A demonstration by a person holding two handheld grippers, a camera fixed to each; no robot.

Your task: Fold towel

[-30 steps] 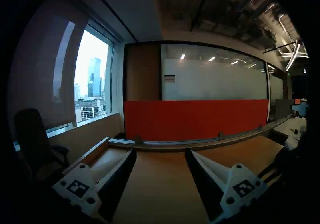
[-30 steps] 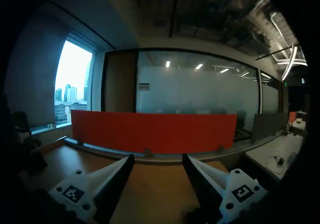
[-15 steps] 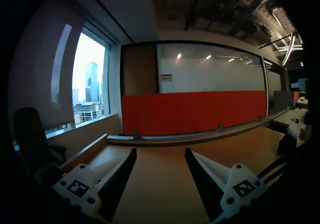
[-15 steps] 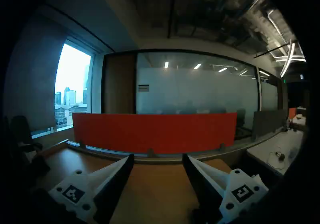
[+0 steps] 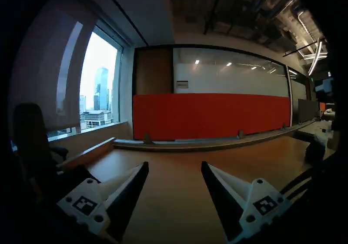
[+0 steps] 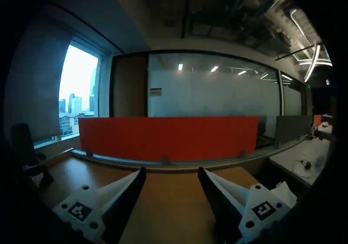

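My left gripper (image 5: 173,165) hovers low over a bare wooden desk (image 5: 174,192), open, with nothing between its white fingers (image 5: 119,192). My right gripper (image 6: 171,171) is open too, above the same kind of wooden top (image 6: 169,205), its fingers (image 6: 235,196) empty. A small pale white patch (image 6: 285,187) sits just outside the right gripper's right finger; I cannot tell what it is. A dark shape (image 5: 315,150) stands at the far right edge of the left gripper view.
A red partition (image 5: 209,115) runs along the desk's far edge, with frosted glass behind it. A bright window (image 5: 98,91) and a dark office chair (image 5: 30,139) are on the left. A white desk (image 6: 300,159) with small items lies to the right.
In the left gripper view the red partition has risen in the picture and more desk top shows. The right gripper view has shifted only slightly. Both grippers stay open.
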